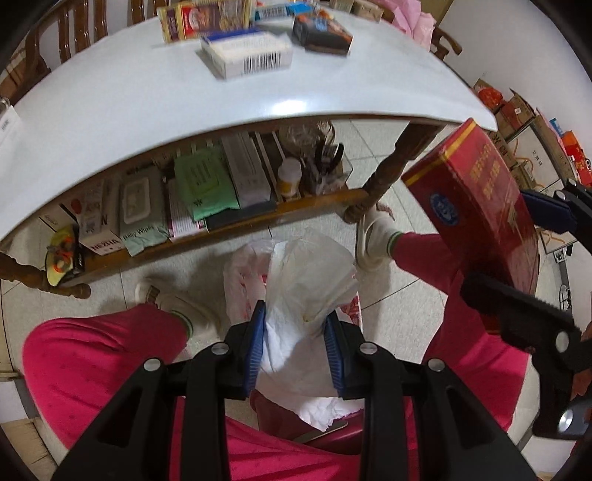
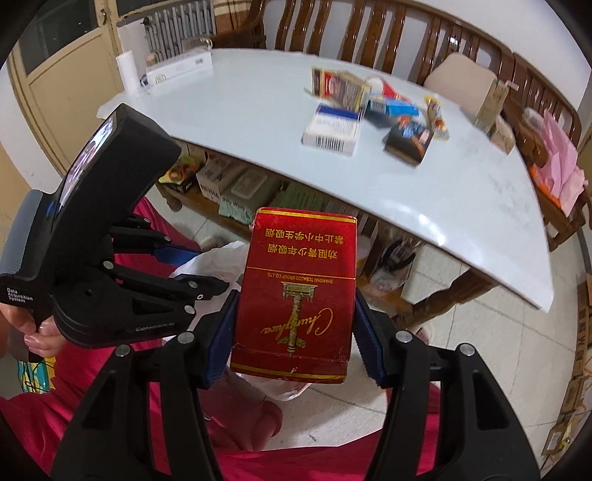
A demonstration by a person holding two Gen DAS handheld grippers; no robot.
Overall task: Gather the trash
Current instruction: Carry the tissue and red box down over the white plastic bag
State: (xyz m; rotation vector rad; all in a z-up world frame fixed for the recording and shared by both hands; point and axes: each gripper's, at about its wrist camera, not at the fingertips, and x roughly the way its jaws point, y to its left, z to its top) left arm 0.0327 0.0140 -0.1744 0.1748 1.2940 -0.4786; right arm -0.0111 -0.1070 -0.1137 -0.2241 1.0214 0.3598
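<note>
My left gripper [image 1: 296, 344] is shut on the rim of a white plastic bag [image 1: 296, 281] and holds it up between the person's knees, in front of the table. My right gripper [image 2: 294, 325] is shut on a red cigarette carton [image 2: 296, 292], held above the bag; the carton also shows at the right of the left wrist view [image 1: 477, 199]. The left gripper's body shows at the left of the right wrist view [image 2: 111, 259]. Several more boxes lie on the white table [image 2: 259, 122]: a white and blue box [image 2: 331, 131], a black box [image 2: 407, 142] and a red and yellow pack [image 2: 340, 87].
The table's lower shelf [image 1: 222, 229] holds wipes packs, boxes and a bottle. Wooden chairs [image 2: 370, 33] stand behind the table. Cardboard boxes [image 1: 518, 122] are stacked on the floor at the right. The person's legs in pink trousers [image 1: 100, 355] flank the bag.
</note>
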